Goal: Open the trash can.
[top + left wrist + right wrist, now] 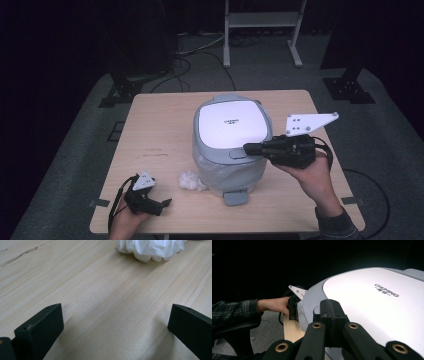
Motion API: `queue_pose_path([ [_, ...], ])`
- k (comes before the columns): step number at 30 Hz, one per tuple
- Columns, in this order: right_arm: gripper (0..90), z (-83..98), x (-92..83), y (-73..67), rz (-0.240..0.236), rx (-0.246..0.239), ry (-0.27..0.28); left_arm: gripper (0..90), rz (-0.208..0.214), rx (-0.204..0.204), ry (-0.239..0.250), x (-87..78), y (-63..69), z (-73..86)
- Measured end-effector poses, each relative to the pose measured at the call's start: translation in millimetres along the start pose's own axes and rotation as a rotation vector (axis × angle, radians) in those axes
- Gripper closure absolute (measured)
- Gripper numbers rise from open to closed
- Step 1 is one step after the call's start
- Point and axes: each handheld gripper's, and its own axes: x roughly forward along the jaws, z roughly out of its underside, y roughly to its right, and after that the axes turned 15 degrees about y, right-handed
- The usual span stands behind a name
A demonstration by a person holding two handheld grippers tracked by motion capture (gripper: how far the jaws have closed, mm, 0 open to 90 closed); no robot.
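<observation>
The table [160, 150] carries a grey-and-white pedal bin [232, 145] at its middle, a clear liner bag [225, 175] bulging below its lid and its foot pedal [235, 197] pointing toward the person. The right tongs [248, 148] are held level at the front edge of the lid, with the jaws closed together on nothing, their tips just beside the latch button [239, 153]; in the right gripper view the shut tips [332, 315] lie over the lid's rim. It is judged that a press on the button is in hand. If the push is aimed off the button, the tips may skid over the smooth lid; if it is driven sideways rather than down, the light bin may be shoved across the table or tipped, since nothing braces it. The left tongs [167, 202] are rested low near the table's front corner, jaws wide apart and empty, well apart from the bin. A crumpled white tissue [191, 180] lies just beside the bin's base and could be knocked off if the bin slides.
</observation>
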Motion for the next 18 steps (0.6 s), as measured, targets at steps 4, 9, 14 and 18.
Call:
queue_pose_path([
  [4, 90.0, 1.5, 5.7, -0.5, -0.01, 0.004, -0.009, 0.0, 0.0, 0.0, -0.001, 0.0, 0.0, 0.0],
  [9, 90.0, 2.0, 11.4, -1.0, -0.022, 0.003, -0.013, 0.0, 0.0, 0.0, 0.0, 0.0, 0.0, 0.0],
  [14, 90.0, 2.5, 14.3, -2.1, -0.022, 0.004, -0.024, 0.0, 0.0, 0.0, -0.001, 0.0, 0.0, 0.0],
  [18, 90.0, 3.2, 15.3, -2.6, -0.025, 0.002, -0.024, 0.0, 0.0, 0.0, -0.001, 0.0, 0.0, 0.0],
])
